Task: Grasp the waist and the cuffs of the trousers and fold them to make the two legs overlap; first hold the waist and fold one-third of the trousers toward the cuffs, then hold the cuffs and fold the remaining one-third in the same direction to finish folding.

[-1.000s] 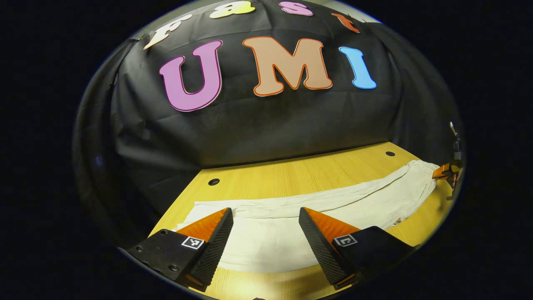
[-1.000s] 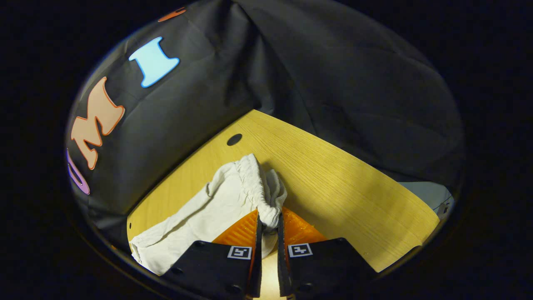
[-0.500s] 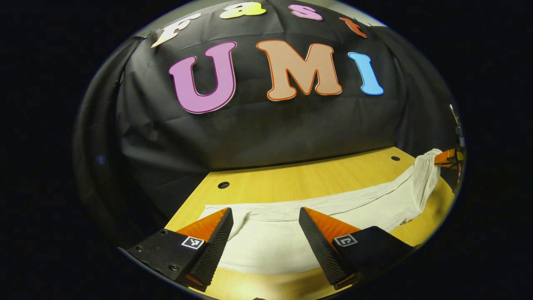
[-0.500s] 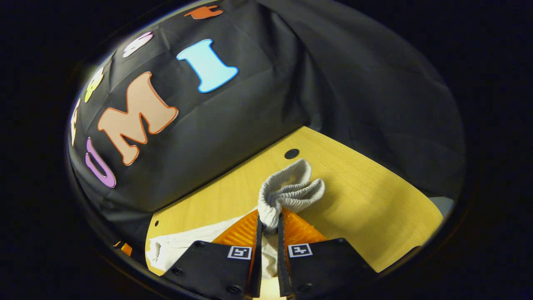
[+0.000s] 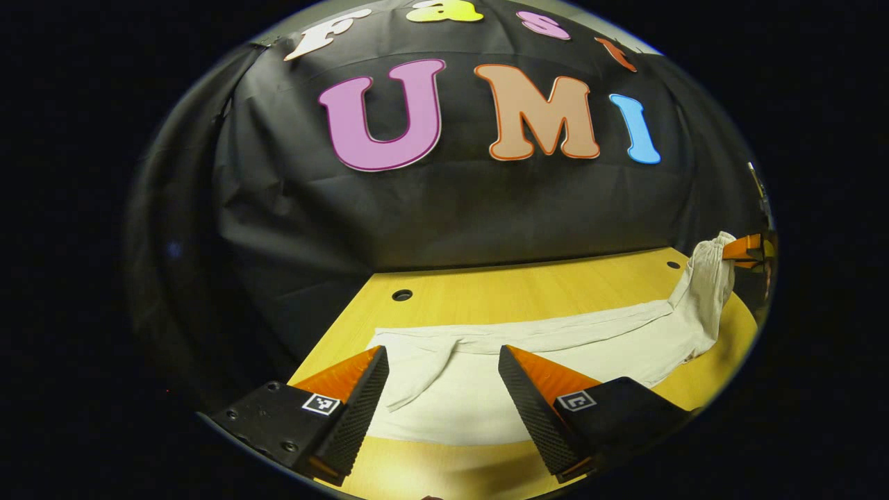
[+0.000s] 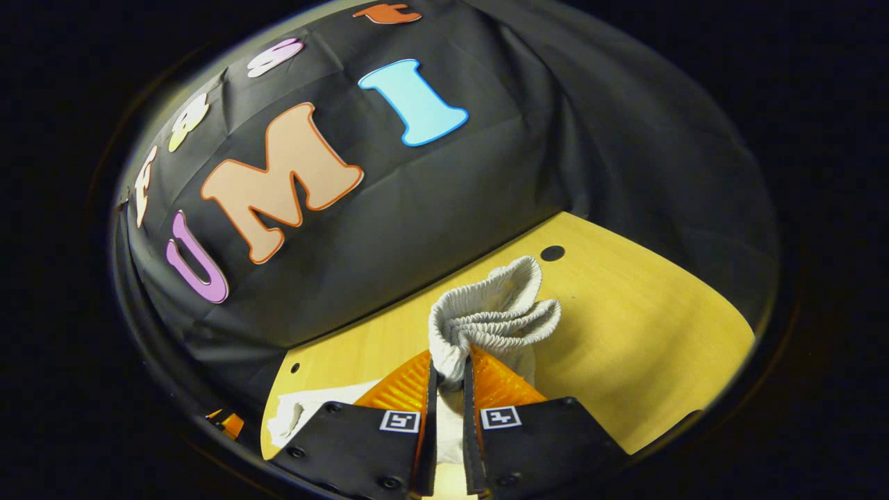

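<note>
White trousers (image 5: 555, 347) lie stretched across the wooden table, legs laid one over the other. My left gripper (image 5: 443, 375) is open and hovers over the cuff end, one finger on each side of the cloth. The elastic waist (image 6: 489, 312) is bunched and lifted off the table, with my right gripper (image 6: 448, 371) shut on it. In the left gripper view that raised waist (image 5: 708, 278) hangs at the far right from the right gripper (image 5: 743, 248). The left gripper (image 6: 229, 421) peeks in at the lower left of the right gripper view.
The wooden table (image 5: 528, 292) has small round holes (image 5: 401, 295) near its back edge, one close to the waist (image 6: 552, 253). The black cloth wall closes the back and sides. Bare table lies behind the trousers.
My right gripper has lifted the waist off the table and carried it up and toward the cuffs. The left gripper stayed open over the cuff end, shifting slightly.
</note>
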Motion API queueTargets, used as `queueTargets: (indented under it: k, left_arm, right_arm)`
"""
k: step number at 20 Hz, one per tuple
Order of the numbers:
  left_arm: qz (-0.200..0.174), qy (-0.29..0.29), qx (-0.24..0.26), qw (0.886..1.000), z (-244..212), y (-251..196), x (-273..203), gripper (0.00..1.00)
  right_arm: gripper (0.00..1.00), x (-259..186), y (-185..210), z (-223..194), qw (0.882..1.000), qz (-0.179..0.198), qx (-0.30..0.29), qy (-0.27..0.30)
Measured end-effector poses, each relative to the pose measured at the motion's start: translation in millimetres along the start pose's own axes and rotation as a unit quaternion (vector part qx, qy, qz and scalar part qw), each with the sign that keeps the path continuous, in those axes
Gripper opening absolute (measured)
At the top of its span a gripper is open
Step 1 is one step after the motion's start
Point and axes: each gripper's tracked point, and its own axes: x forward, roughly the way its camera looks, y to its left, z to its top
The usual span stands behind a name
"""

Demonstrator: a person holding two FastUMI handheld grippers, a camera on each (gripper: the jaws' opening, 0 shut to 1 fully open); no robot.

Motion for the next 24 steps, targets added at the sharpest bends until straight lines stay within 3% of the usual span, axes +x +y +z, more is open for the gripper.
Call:
queueTargets:
  k: [8, 14, 16, 17, 22, 23, 24]
  left_arm:
    - [0.022, 0.014, -0.023, 0.999, -22, 58, -6, 0.96]
    - [0.037, 0.029, -0.025, 0.999, -40, 93, -11, 0.96]
    - [0.042, 0.034, -0.027, 0.998, -47, 103, -12, 0.92]
    - [0.044, 0.038, -0.029, 0.998, -51, 108, -12, 0.97]
    - [0.050, 0.051, -0.032, 0.997, -66, 128, -15, 0.97]
    - [0.050, 0.053, -0.034, 0.997, -67, 129, -15, 0.97]
    - [0.050, 0.055, -0.036, 0.997, -69, 132, -15, 0.97]
  right_arm:
    - [0.18, 19, 87, -48, 0.998, 0.042, -0.035, 0.029]
    - [0.18, 35, 129, -105, 0.994, 0.062, -0.061, 0.068]
    - [0.18, 40, 137, -131, 0.991, 0.068, -0.078, 0.087]
    - [0.18, 43, 139, -146, 0.989, 0.069, -0.090, 0.097]
    - [0.18, 45, 130, -214, 0.976, 0.057, -0.144, 0.152]
    - [0.12, 46, 129, -222, 0.974, 0.056, -0.153, 0.157]
    - [0.18, 51, 129, -228, 0.972, 0.056, -0.162, 0.161]
